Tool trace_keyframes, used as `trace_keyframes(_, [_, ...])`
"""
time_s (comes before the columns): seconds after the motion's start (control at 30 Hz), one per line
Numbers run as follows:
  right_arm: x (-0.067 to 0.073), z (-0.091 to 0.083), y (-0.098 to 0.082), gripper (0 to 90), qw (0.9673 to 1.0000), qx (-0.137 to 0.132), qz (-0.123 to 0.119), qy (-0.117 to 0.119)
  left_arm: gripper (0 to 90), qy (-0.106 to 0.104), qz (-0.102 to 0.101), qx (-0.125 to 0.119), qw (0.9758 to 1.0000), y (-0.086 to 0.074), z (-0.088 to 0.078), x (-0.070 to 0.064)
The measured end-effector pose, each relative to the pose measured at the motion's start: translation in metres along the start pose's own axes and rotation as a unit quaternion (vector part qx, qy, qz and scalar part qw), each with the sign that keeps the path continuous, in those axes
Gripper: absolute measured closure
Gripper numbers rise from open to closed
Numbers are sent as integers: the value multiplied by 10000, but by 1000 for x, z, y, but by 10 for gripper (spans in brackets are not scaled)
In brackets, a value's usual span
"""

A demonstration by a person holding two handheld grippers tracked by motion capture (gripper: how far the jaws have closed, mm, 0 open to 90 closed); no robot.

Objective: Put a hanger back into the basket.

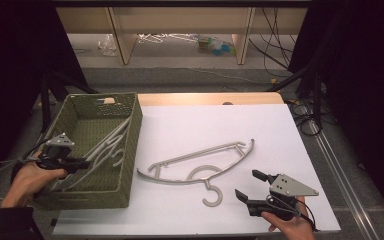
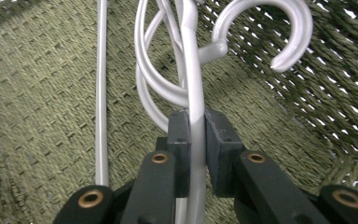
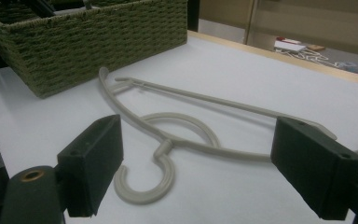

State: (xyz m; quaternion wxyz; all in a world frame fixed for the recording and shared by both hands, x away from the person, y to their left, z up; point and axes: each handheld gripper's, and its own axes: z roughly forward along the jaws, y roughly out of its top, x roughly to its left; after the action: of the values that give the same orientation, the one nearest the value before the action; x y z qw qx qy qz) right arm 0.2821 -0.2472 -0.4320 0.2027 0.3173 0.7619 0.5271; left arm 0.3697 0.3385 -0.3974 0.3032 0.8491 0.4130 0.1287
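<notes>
1. Left gripper is clamped tight on a thin arm of a white hanger. You can see the rod squeezed right between the two black pads in the left gripper view.
2. That white hanger sits down inside the green woven basket, hook end curling up near the basket wall, with a couple more white hanger rods lying alongside it on the basket floor.
3. Right gripper has its jaws spread wide with nothing in them, hovering just over the table at the near right.
4. Just ahead of those jaws a grey hanger lies flat on the white table top, its hook pointing toward the person, just beside the basket's right wall.
</notes>
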Motion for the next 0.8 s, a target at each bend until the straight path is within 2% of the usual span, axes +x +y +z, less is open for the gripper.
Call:
trace_keyframes(0.03, [0,0,0,178,10000,-8,-19,16,787,-26,-83,-139,9999,-1,0,0])
trace_keyframes(0.07, [0,0,0,178,10000,-2,-12,12,777,-67,-109,-80,9999,0,-3,1])
trace_keyframes(0.13, [0,0,0,178,10000,40,-7,-31,763,-105,-54,-104,9999,1,-7,3])
trace_keyframes(0.2, [0,0,0,178,10000,-1,-5,-9,744,-57,-7,-125,9999,2,-9,3])
trace_keyframes(0.23, [0,0,0,178,10000,-1,-5,-9,744,-8,-60,-239,9997,3,-9,1])
trace_keyframes(0.27, [0,0,0,178,10000,-50,16,-21,707,-29,-182,-430,9989,6,-11,-2])
trace_keyframes(0.3, [0,0,0,178,10000,-55,27,-21,688,-29,-182,-430,9989,6,-11,-2])
trace_keyframes(0.37, [0,0,0,178,10000,-64,42,5,666,-29,-19,-452,9990,11,-17,-4])
trace_keyframes(0.4, [0,0,0,178,10000,-78,49,7,612,-12,-17,-512,9987,13,-18,-6])
trace_keyframes(0.43, [0,0,0,178,10000,-70,28,-34,597,-55,-59,-629,9980,17,-20,-10])
trace_keyframes(0.53, [0,0,0,178,10000,-59,17,-32,558,-51,-36,-715,9974,21,-21,-16])
trace_keyframes(0.57, [0,0,0,178,10000,-70,10,-29,545,-110,-126,-918,9956,25,-20,-22])
trace_keyframes(0.63, [0,0,0,178,10000,-75,2,-32,527,-175,-171,-1037,9943,29,-20,-27])
trace_keyframes(0.7, [0,0,0,178,10000,-75,19,-37,518,-181,-122,-1048,9943,30,-20,-28])
trace_keyframes(0.73, [0,0,0,178,10000,-84,44,-12,484,-193,-132,-1097,9937,33,-20,-32])
trace_keyframes(0.77, [0,0,0,178,10000,-75,21,-34,473,-220,-178,-1160,9928,34,-21,-34])
trace_keyframes(0.8, [0,0,0,178,10000,-61,11,-29,469,-272,-274,-1282,9910,36,-20,-36])
